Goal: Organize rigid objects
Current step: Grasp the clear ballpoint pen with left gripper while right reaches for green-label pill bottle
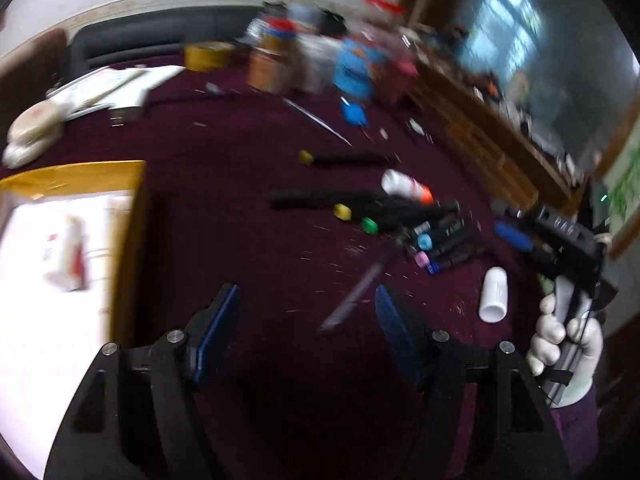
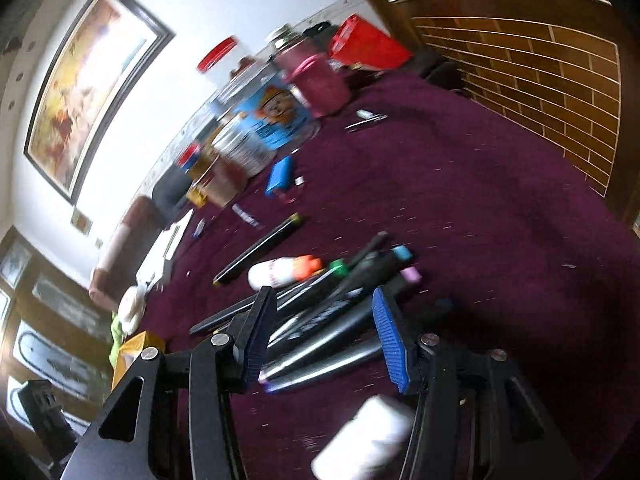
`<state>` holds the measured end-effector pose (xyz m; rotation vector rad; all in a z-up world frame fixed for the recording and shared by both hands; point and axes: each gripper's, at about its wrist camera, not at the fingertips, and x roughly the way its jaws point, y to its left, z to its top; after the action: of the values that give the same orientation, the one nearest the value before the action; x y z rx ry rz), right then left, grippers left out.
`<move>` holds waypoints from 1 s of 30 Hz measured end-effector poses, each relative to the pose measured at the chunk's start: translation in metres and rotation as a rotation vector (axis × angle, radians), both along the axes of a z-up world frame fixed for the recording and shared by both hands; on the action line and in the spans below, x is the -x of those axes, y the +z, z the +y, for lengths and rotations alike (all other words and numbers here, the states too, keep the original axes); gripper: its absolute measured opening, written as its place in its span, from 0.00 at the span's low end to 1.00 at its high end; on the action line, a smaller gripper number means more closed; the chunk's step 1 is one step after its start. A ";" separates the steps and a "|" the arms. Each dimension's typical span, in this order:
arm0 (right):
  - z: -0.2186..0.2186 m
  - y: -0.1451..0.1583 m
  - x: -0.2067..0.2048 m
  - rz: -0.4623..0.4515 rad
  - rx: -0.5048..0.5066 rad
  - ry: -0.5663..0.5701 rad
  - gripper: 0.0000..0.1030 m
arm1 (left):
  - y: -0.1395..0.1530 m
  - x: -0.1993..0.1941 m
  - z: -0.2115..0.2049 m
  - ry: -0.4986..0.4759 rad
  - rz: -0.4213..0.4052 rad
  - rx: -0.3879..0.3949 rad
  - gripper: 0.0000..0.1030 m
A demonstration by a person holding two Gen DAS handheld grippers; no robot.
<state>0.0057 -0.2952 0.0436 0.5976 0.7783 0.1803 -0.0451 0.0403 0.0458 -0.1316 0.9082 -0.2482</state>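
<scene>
The cloth [image 1: 248,128] over the table is dark maroon, matt and nappy, flecked with pale lint. The markers [image 2: 344,292] look like black plastic with a slight sheen and glossy coloured caps. The white tube [image 1: 494,296] is smooth matt plastic; the glue bottle [image 1: 402,185] is glossy white plastic with an orange cap. The box [image 1: 132,184] has a shiny golden card rim and a white paper lining. The cabinet [image 2: 540,92] is varnished brown wood with pale grooves. The gripper arms [image 1: 168,392] are matt black with bright metal screw heads, and the pads [image 2: 390,344] are ribbed blue rubber or plastic. The glove [image 1: 560,340] is smooth white.
</scene>
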 end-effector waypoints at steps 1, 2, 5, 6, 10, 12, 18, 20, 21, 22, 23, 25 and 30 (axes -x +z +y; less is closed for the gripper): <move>-0.007 -0.003 0.002 -0.016 -0.001 -0.018 0.44 | -0.003 -0.008 -0.014 -0.018 0.003 -0.026 0.67; -0.012 -0.004 0.004 -0.035 0.005 -0.041 0.44 | -0.006 -0.012 -0.025 -0.034 -0.002 -0.054 0.67; -0.024 -0.009 0.012 -0.061 0.025 -0.084 0.44 | -0.014 -0.026 -0.055 -0.079 -0.034 -0.196 0.66; -0.027 -0.011 0.012 -0.056 0.020 -0.087 0.44 | -0.018 -0.028 -0.063 -0.097 -0.045 -0.229 0.66; -0.029 -0.017 0.007 -0.040 -0.026 -0.057 0.44 | -0.036 -0.041 -0.088 -0.161 -0.047 -0.319 0.65; -0.028 -0.018 0.007 -0.038 -0.034 -0.039 0.44 | -0.042 -0.044 -0.093 -0.172 -0.056 -0.329 0.56; -0.027 -0.026 0.006 -0.017 -0.049 -0.014 0.44 | -0.041 -0.036 -0.098 -0.212 -0.030 -0.245 0.07; -0.027 -0.026 0.006 -0.018 -0.052 -0.015 0.44 | -0.041 -0.029 -0.094 -0.206 -0.016 -0.214 0.07; -0.027 -0.026 0.006 -0.018 -0.054 -0.015 0.44 | -0.041 -0.027 -0.092 -0.202 -0.011 -0.200 0.07; -0.027 -0.026 0.007 -0.019 -0.054 -0.014 0.44 | -0.041 -0.026 -0.090 -0.196 -0.009 -0.192 0.08; -0.027 -0.026 0.007 -0.019 -0.051 -0.014 0.45 | -0.043 -0.026 -0.090 -0.190 -0.014 -0.188 0.08; -0.026 -0.026 0.007 -0.021 -0.043 -0.011 0.46 | -0.045 -0.024 -0.093 -0.179 -0.051 -0.189 0.10; -0.021 -0.024 0.006 -0.026 -0.003 -0.006 0.47 | -0.045 -0.024 -0.096 -0.197 -0.057 -0.185 0.07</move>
<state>-0.0006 -0.3164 0.0196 0.5996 0.7514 0.1837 -0.0210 -0.0560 0.0007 0.1368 0.8837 -0.3476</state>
